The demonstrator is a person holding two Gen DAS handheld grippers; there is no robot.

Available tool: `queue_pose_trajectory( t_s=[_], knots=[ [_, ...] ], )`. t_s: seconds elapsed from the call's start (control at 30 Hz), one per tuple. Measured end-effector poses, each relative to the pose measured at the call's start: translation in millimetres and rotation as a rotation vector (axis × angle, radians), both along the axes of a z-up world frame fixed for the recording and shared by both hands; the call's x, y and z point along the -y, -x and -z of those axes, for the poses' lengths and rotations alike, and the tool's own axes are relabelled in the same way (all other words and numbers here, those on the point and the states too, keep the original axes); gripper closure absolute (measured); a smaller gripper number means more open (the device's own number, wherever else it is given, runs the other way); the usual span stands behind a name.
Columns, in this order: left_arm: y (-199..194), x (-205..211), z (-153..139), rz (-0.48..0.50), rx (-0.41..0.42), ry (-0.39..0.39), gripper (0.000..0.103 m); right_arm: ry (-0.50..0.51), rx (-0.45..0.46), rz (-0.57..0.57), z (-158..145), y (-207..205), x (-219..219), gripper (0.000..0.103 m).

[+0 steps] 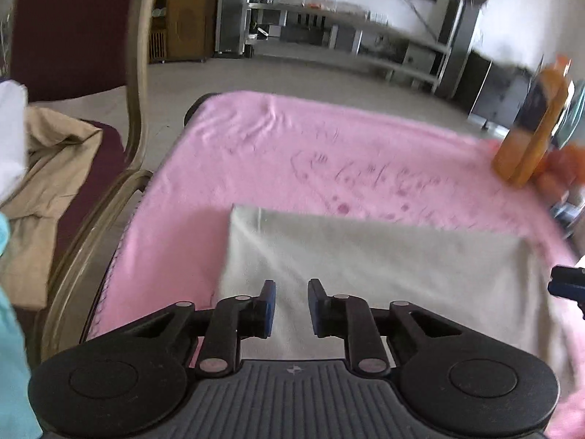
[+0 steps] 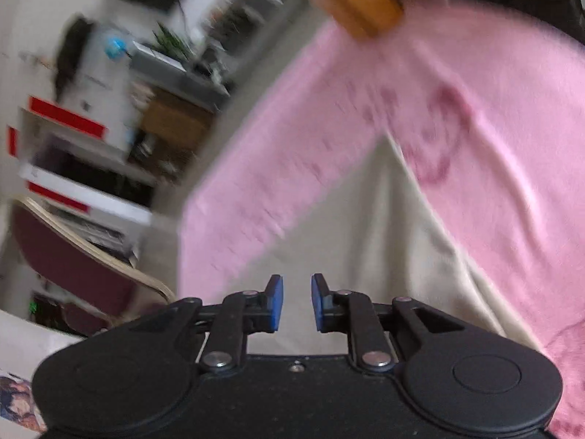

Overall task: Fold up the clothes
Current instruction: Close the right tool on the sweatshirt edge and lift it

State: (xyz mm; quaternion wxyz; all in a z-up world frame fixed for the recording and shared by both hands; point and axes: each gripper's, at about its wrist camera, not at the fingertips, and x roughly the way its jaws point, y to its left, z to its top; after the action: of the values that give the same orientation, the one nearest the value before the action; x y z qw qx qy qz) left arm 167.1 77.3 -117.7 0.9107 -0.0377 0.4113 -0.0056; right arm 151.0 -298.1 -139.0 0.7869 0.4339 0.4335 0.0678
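Where pink blanket (image 1: 329, 139) spreads, one folded cloth (image 1: 365, 256)

orange bottle (image 1: 530, 128) blurred, top cut off

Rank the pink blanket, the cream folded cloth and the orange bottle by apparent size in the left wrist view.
1. pink blanket, covering most of the surface.
2. cream folded cloth, lying on the blanket nearest the camera, which enlarges it.
3. orange bottle, blurred, at the far right edge; clearly smallest.

Cream garment (image 1: 365, 263) on pink blanket (image 1: 292, 139) with magenta print
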Motion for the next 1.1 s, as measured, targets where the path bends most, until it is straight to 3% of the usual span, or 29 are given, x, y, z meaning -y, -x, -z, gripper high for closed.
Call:
queue_pose_trajectory(
  t_s=[0.03, 0.1, 0.13, 0.17, 0.23, 0.33, 0.4, 0.47, 0.57, 0.63, 0.73, 0.77, 0.83, 0.93, 0.97, 1.1],
  knots=[
    [-4, -1, 9, -0.018, -0.017, -0.022, 0.089, 0.003, -0.042, -0.024, 13, -7, -2, 0.085],
    [-2, -14, 17, -0.083, -0.043, 0.004, 0.085, -0.006, -0.099, -0.026, 33, -11, 8, 0.103],
    [0, -20, 17, -0.113, -0.054, -0.011, 0.086, -0.047, -0.108, 0.019, 37, -6, 21, 0.103],
    [3, -26, 16, -0.143, -0.063, -0.030, 0.093, -0.076, -0.115, 0.067, 41, 0, 35, 0.103],
    [8, -40, 18, -0.214, -0.094, -0.081, 0.095, -0.054, -0.110, 0.184, 37, 22, 60, 0.103],
    [21, -60, 15, -0.281, -0.108, -0.117, 0.095, 0.240, -0.138, 0.344, 18, 49, 82, 0.103],
    [38, -61, 6, -0.256, -0.057, -0.123, 0.095, 0.241, -0.136, 0.396, 9, 66, 90, 0.095],
    [58, -58, -6, -0.178, -0.003, -0.039, 0.095, 0.175, -0.075, 0.373, 1, 77, 87, 0.095],
    [70, -43, -8, -0.033, 0.033, 0.067, 0.094, 0.066, 0.042, 0.223, -6, 78, 60, 0.086],
    [65, -29, 0, 0.023, 0.013, 0.057, 0.089, -0.031, 0.053, 0.097, 3, 68, 38, 0.086],
    [54, -28, 17, -0.012, -0.078, -0.003, 0.088, -0.009, -0.038, -0.004, 24, 53, 18, 0.087],
    [57, -33, 17, -0.036, -0.092, -0.001, 0.084, 0.001, -0.064, 0.009, 29, 55, 24, 0.103],
    [64, -44, 17, -0.083, -0.115, 0.008, 0.088, -0.004, -0.094, 0.092, 34, 65, 45, 0.103],
    [77, -56, 16, -0.163, -0.127, -0.032, 0.081, 0.073, -0.124, 0.272, 31, 86, 84, 0.102],
    [81, -55, 13, -0.157, -0.111, -0.025, 0.098, 0.110, -0.137, 0.326, 29, 93, 94, 0.103],
    [99, -52, -1, -0.112, -0.037, 0.015, 0.097, 0.171, -0.101, 0.375, 14, 114, 103, 0.096]
  ],
)
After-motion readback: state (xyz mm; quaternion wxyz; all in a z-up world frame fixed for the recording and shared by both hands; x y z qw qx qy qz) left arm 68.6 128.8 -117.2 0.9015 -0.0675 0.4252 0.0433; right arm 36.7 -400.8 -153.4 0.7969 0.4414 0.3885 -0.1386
